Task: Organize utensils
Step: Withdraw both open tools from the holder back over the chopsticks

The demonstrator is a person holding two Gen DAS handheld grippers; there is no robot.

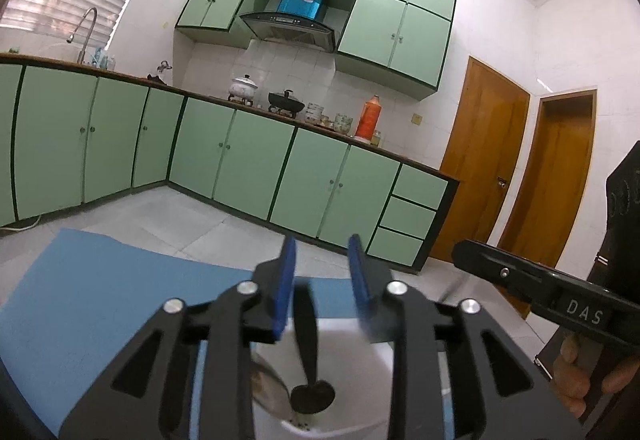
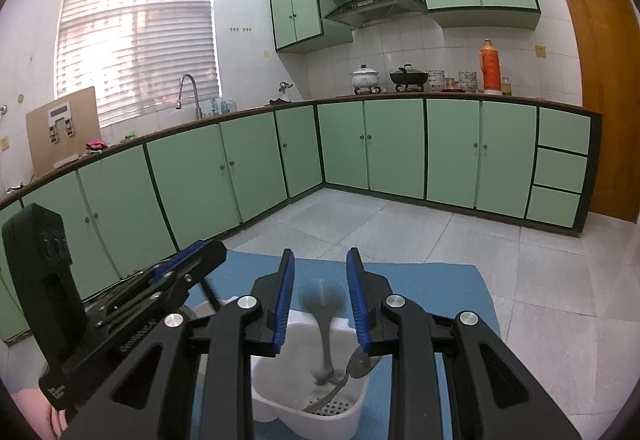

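A white utensil holder (image 2: 344,406) with a perforated bottom stands on a blue mat (image 2: 460,292). In the right wrist view a blurred grey utensil (image 2: 326,328) stands in it, with a metal spoon (image 2: 360,364) leaning beside. My right gripper (image 2: 320,264) is open above the holder, jaws either side of the grey utensil, apart from it. In the left wrist view the holder (image 1: 352,372) holds a dark spoon (image 1: 306,336) and a metal spoon (image 1: 268,388). My left gripper (image 1: 322,252) is open above it. The other gripper shows at the right edge (image 1: 532,284) and at the left (image 2: 188,268).
Green kitchen cabinets (image 2: 392,147) and a counter with pots (image 2: 404,77) and an orange flask (image 2: 491,65) run along the far walls. A tiled floor (image 2: 360,215) lies between. Wooden doors (image 1: 480,159) stand at the right. A sink tap (image 2: 188,91) is under the window.
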